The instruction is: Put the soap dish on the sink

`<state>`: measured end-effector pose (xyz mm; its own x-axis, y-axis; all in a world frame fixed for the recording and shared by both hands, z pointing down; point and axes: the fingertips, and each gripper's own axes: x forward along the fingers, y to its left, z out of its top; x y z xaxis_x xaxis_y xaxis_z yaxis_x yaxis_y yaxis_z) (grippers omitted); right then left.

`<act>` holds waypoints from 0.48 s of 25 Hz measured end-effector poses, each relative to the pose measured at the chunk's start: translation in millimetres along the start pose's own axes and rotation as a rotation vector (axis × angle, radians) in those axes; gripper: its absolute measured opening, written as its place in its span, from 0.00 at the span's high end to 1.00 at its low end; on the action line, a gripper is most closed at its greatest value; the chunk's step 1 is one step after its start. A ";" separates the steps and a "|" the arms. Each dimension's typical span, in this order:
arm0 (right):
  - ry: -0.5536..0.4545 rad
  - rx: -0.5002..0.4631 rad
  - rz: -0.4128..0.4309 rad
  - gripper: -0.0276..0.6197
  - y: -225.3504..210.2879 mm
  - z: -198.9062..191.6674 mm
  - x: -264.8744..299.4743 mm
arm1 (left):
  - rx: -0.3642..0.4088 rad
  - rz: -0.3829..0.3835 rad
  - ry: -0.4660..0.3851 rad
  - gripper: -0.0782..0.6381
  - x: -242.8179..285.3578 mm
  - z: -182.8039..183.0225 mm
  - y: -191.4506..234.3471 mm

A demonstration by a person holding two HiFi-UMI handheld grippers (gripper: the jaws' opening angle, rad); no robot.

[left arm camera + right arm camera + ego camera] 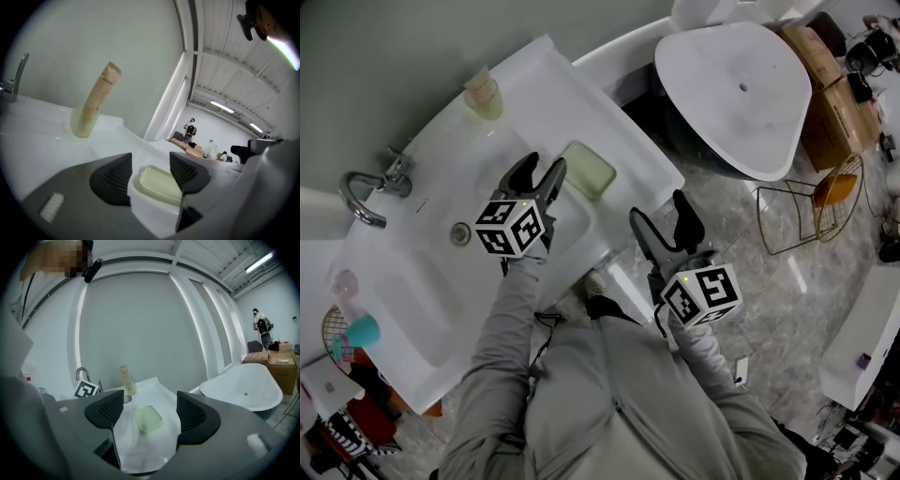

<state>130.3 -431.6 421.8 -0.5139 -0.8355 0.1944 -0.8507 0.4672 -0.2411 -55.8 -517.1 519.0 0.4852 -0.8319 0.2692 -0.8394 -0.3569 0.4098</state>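
Observation:
The pale green soap dish (pixel 589 170) lies flat on the right ledge of the white sink (pixel 546 103). My left gripper (pixel 537 174) hovers over the basin just left of the dish, open and empty; its view shows the dish (pixel 158 184) past the gap between its jaws (pixel 149 176). My right gripper (pixel 662 223) is off the sink's front edge, over the floor, open and empty. Its own view looks at the dish (pixel 148 419) from a distance, framed by the right gripper's (pixel 151 414) two pads.
A beige tube in a cup (pixel 483 94) stands at the sink's back edge, with a chrome tap (pixel 373 184) further left and the drain (pixel 460 233) in the basin. A white bathtub (pixel 738 96) lies to the right, beside cardboard boxes (pixel 834 98) and a wire stand (pixel 811 206).

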 end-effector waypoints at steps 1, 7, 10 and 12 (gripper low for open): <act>-0.001 -0.003 0.001 0.41 2.1 0.6 -0.3 | 0.002 0.002 -0.008 0.51 -4.5 2.3 -0.5; -0.017 -0.022 0.007 0.41 16.9 5.7 -3.7 | 0.018 0.009 -0.046 0.51 -34.3 14.2 -2.8; -0.024 -0.029 0.008 0.41 24.9 8.1 -6.7 | 0.022 0.010 -0.063 0.51 -50.7 19.1 -4.6; -0.032 -0.031 0.010 0.41 29.6 9.8 -8.6 | 0.020 0.011 -0.073 0.51 -60.7 21.4 -5.1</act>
<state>110.6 -413.4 403.7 -0.5189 -0.8394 0.1616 -0.8488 0.4836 -0.2135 -86.2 -473.9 481.9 0.4576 -0.8642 0.2091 -0.8495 -0.3555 0.3898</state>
